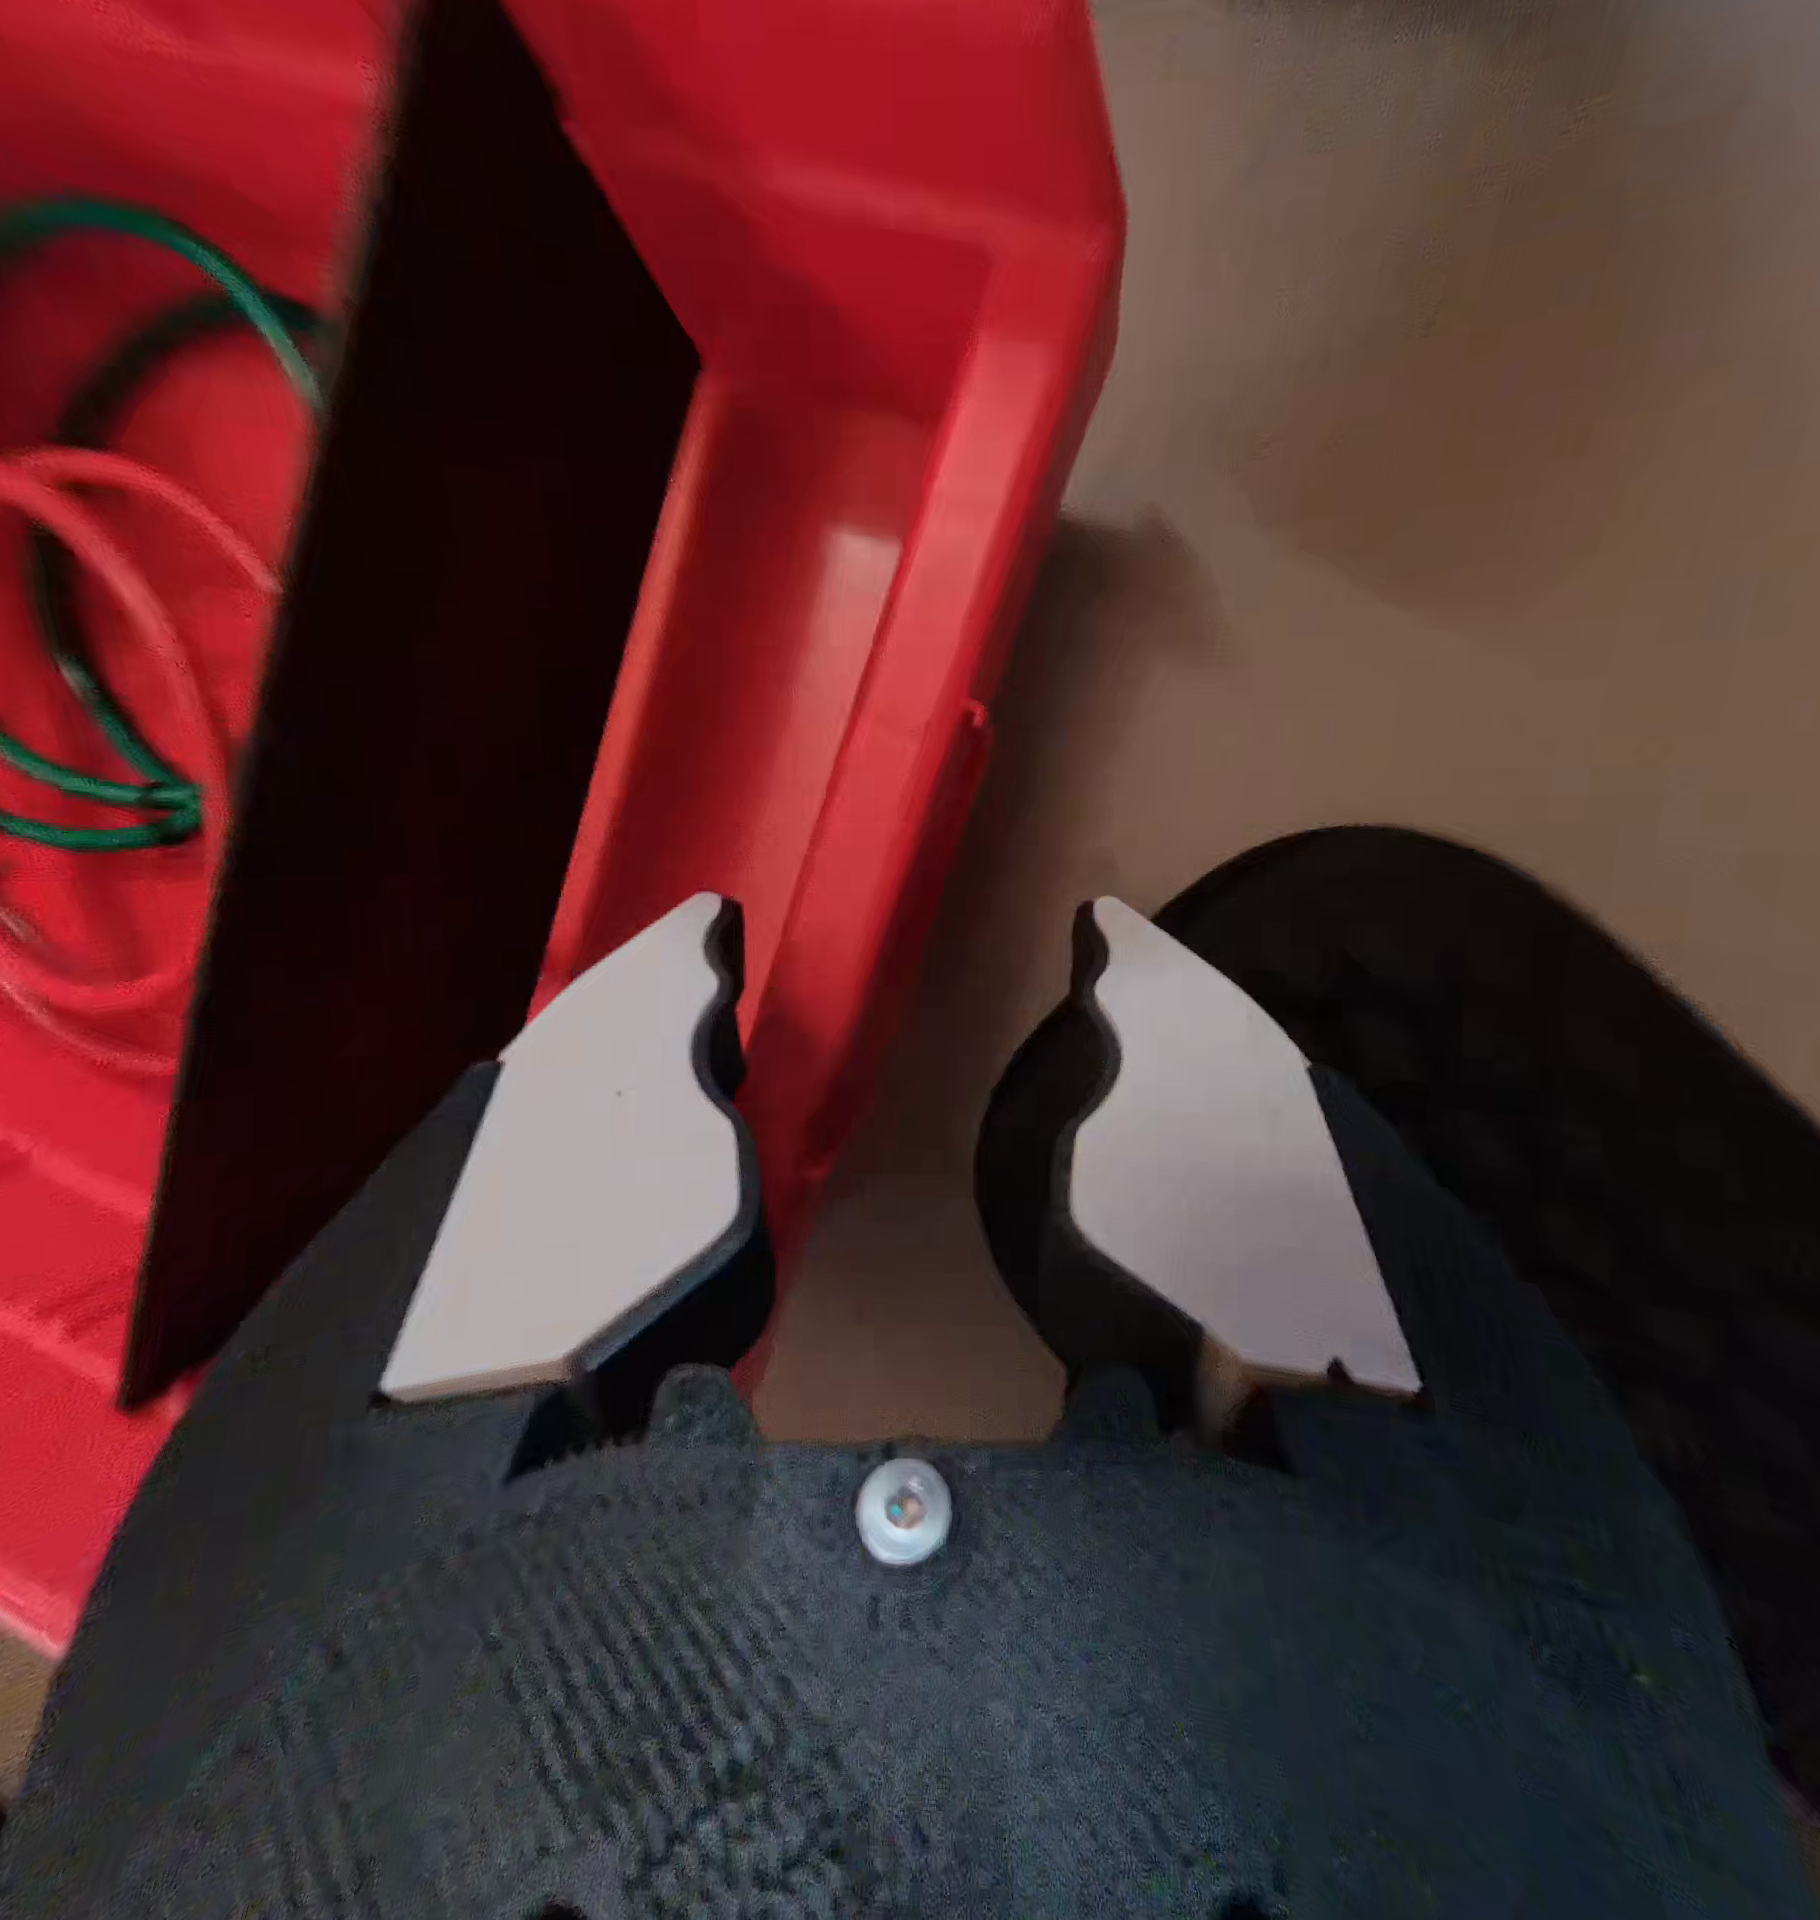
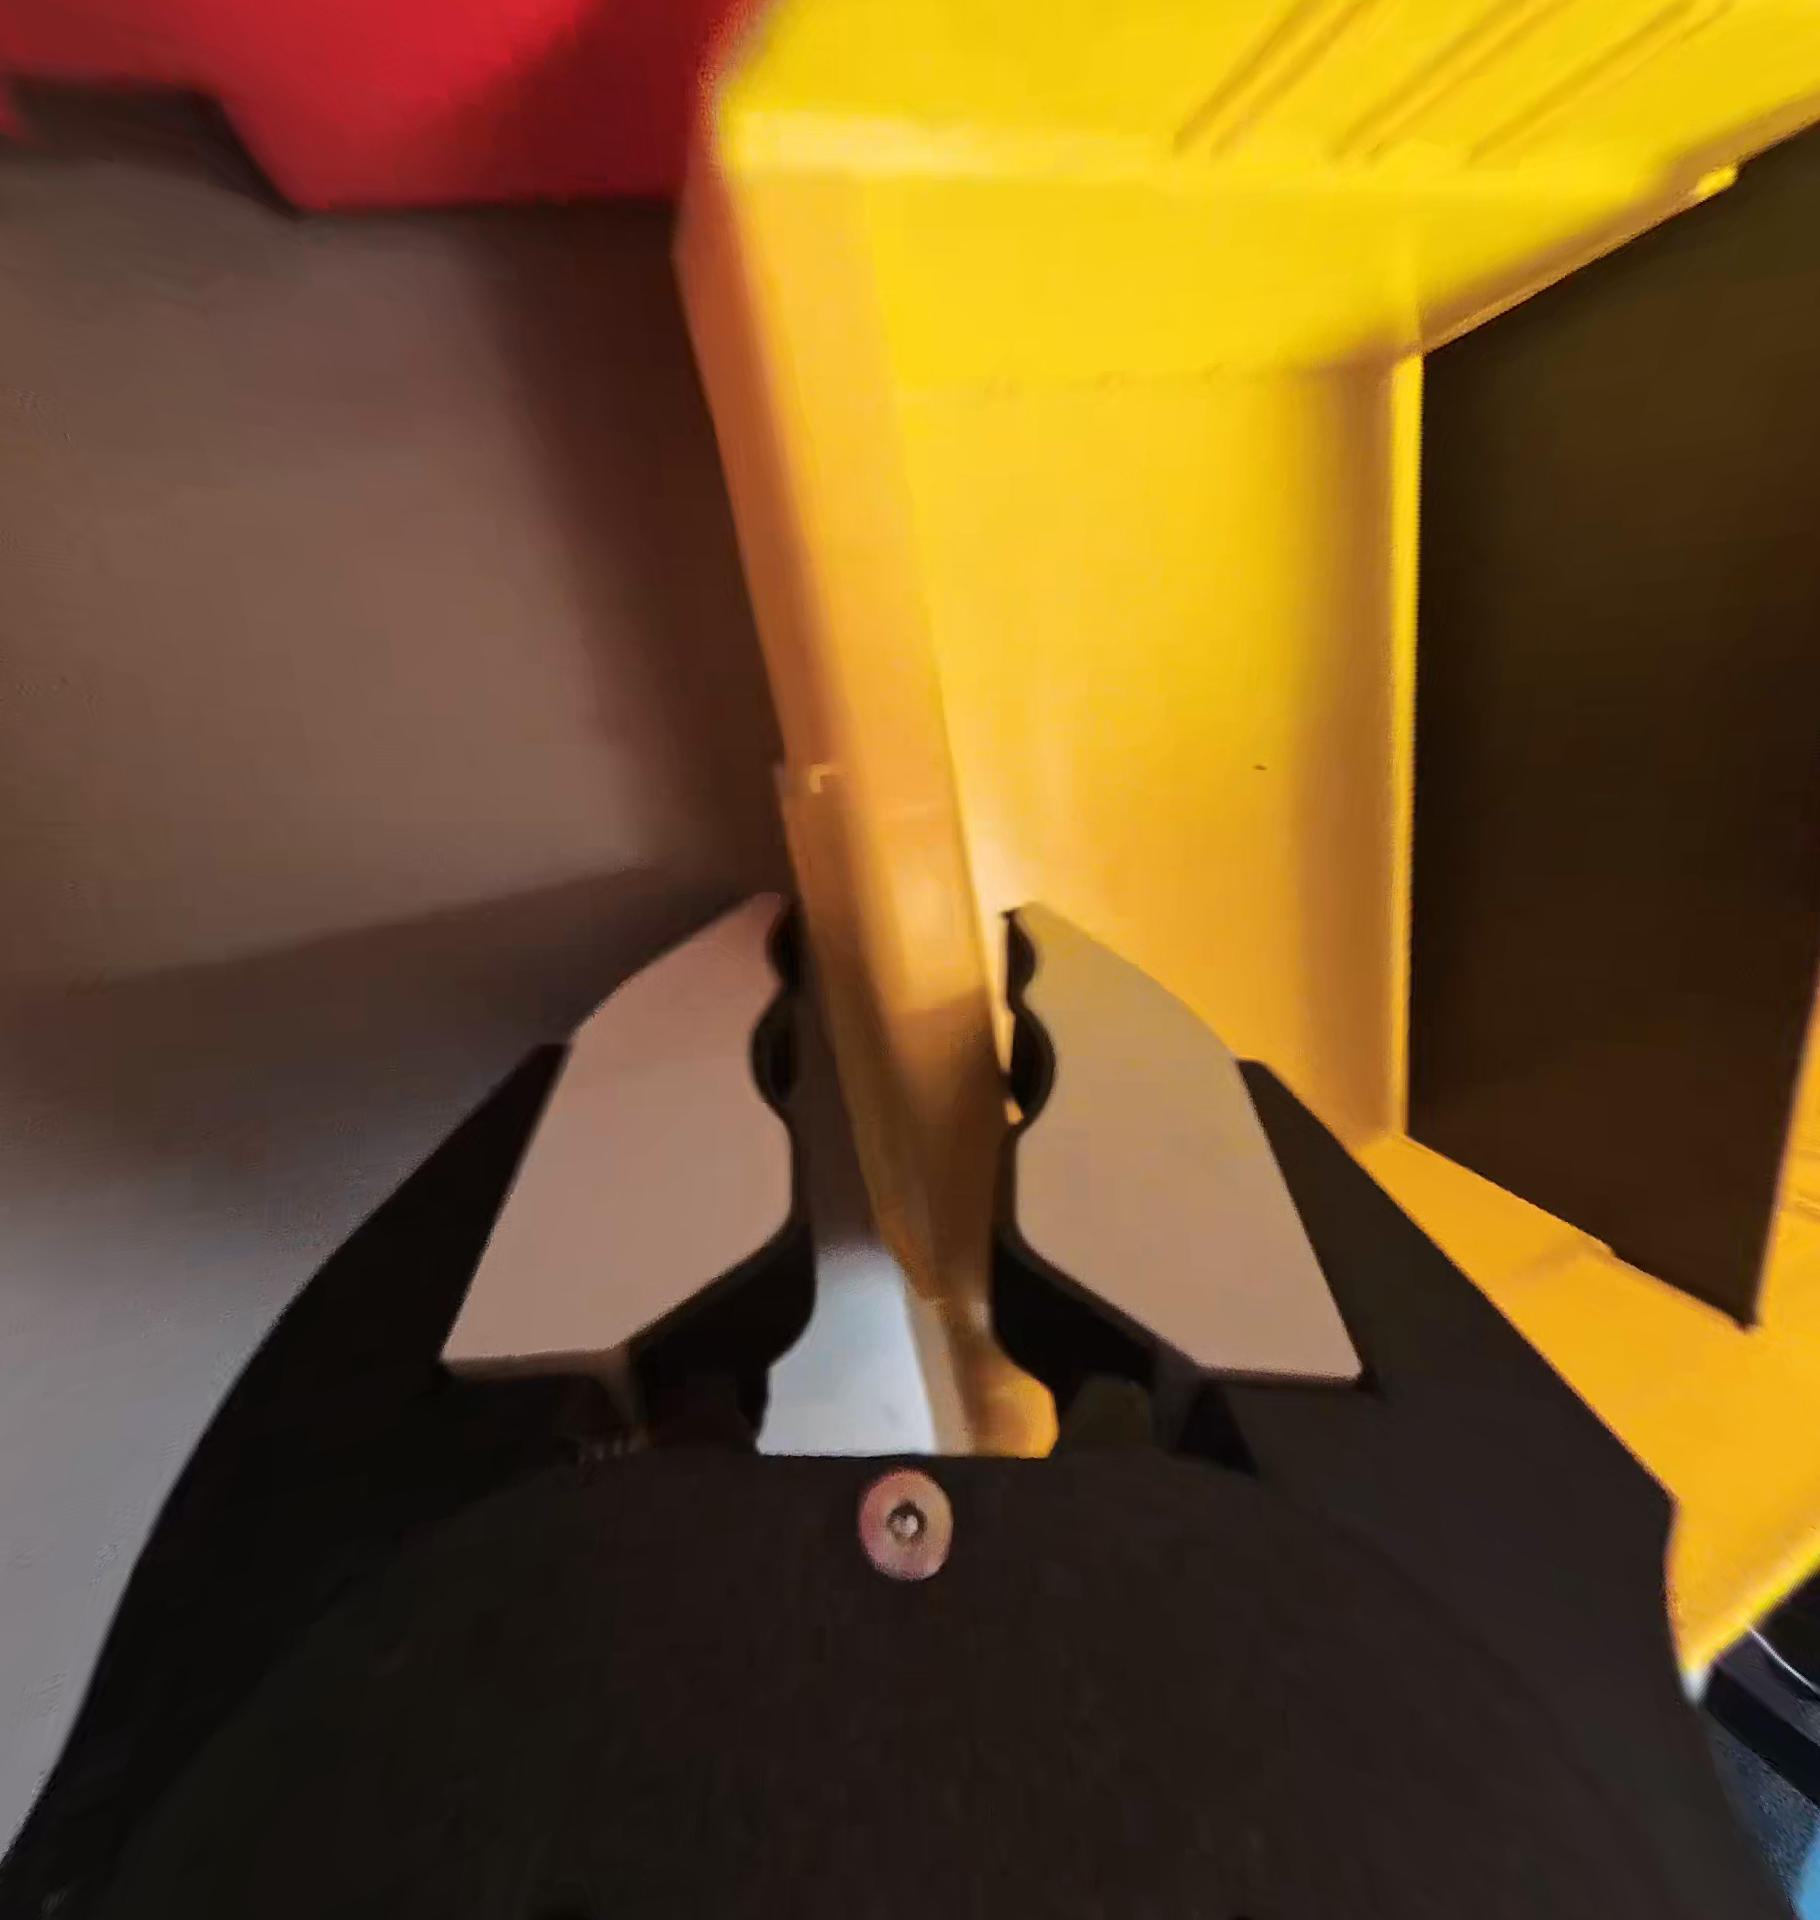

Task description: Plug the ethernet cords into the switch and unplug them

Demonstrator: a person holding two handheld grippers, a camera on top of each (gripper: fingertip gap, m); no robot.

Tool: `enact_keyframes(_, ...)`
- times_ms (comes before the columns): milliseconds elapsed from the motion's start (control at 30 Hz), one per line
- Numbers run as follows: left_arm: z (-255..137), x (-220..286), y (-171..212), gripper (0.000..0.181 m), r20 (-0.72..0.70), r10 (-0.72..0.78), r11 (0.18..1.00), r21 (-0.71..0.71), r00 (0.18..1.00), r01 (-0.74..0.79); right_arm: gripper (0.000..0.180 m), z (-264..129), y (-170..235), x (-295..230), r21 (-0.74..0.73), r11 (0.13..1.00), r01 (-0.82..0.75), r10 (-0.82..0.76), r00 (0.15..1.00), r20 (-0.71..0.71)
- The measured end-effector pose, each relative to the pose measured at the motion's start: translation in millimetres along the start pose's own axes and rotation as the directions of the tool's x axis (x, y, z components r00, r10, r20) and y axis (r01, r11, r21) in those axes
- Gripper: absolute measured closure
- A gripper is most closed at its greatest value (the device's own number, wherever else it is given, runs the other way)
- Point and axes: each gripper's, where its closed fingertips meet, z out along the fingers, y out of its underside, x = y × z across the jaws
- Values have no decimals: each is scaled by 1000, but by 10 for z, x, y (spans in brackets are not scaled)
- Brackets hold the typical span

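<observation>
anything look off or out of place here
Yes. The right claw is closed on the side wall of a yellow bin, not on a cord. The green and red cords lie loosely coiled in the red bin beside the open, empty left claw. No switch is in view.

Two black, rough-textured printed tools

The left tool (image 1: pixel 908 914) and right tool (image 2: pixel 898 920) each carry pale, wavy-edged finger plates (image 1: pixel 584 1153) and one silver screw (image 1: pixel 904 1510) centred behind.

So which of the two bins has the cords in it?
The red bin: green and red cords lie coiled in it, left of its black divider. The yellow bin, its wall between the right tool's fingers, shows none.
</observation>
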Motion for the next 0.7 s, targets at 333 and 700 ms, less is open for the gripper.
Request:
enact_keyframes(333,156,-25,-178,153,65,133,991,4,989,-133,147,-612,1053,-524,-28,983,-179,176,982,-72)
enact_keyframes(700,285,-149,-399,153,128,128,992,2,983,-129,149,-1011,2356,-337,-145,932,-331,287,922,-259)
